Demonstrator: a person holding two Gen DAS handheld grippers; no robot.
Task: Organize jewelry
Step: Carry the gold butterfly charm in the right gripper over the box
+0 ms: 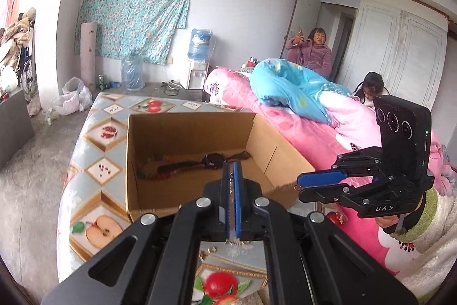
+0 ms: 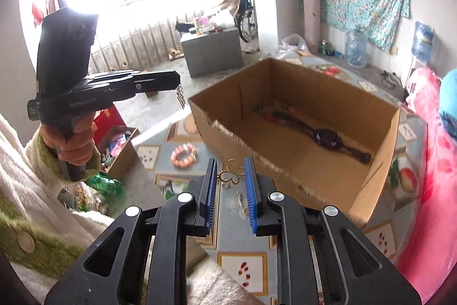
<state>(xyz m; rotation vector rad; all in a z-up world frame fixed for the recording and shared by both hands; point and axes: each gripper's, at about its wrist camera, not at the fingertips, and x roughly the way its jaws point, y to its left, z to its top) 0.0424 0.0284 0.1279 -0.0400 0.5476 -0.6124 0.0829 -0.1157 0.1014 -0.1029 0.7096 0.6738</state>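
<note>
While both grippers are held above the fruit-patterned cloth (image 2: 245,270), each is seen to carry a piece of gold jewelry. The left gripper (image 1: 233,165) has its blue pads fully closed, and a gold chain piece (image 2: 180,97) is pinched at the tip, its free end dangling below the fingers in the right wrist view. The right gripper (image 2: 230,170) is only partly closed, and a gold openwork pendant (image 2: 232,173) is clamped crosswise between its blue pads. An open cardboard box (image 2: 380,162) is placed on the cloth, just beyond both grippers; a dark wristwatch (image 2: 325,137) is laid flat on its floor, with some small coloured pieces at the far-left end that cannot be identified. A bracelet of orange beads (image 2: 184,155) is left on the cloth outside the box, to its near left. A few small pale trinkets (image 2: 238,203) are seen on the cloth below the right gripper. A pink quilt (image 1: 308,130) is noted to the right of the box.
</note>
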